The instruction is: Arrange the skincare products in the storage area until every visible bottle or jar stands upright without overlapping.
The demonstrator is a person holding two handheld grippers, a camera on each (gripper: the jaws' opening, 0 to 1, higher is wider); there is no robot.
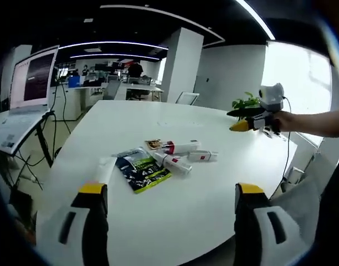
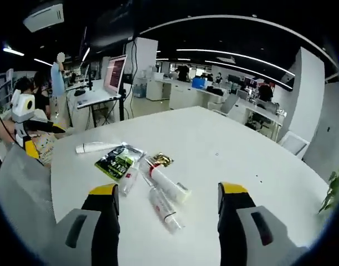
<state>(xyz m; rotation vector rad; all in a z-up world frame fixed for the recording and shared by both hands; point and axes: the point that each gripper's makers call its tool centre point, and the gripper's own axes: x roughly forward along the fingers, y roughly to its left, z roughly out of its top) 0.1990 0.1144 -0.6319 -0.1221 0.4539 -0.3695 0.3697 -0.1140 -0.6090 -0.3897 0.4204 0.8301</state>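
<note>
Three tubes (image 1: pixel 178 155) beside sachet (image 1: pixel 140 169).

Left gripper (image 1: pixel 168 194): black fingers (image 1: pixel 92 221) with yellow tips and grey side panels. Right gripper (image 2: pixel 168 193): identical colours and build.

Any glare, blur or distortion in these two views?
Left gripper view: bright window washes out the right side; fisheye bends the ceiling lights. Right gripper view: even light, tubes on the table slightly soft, edges strongly curved.

labels on the white tubes (image 1: pixel 178 162) and dark sachet (image 1: pixel 140 170) too small to read
</note>
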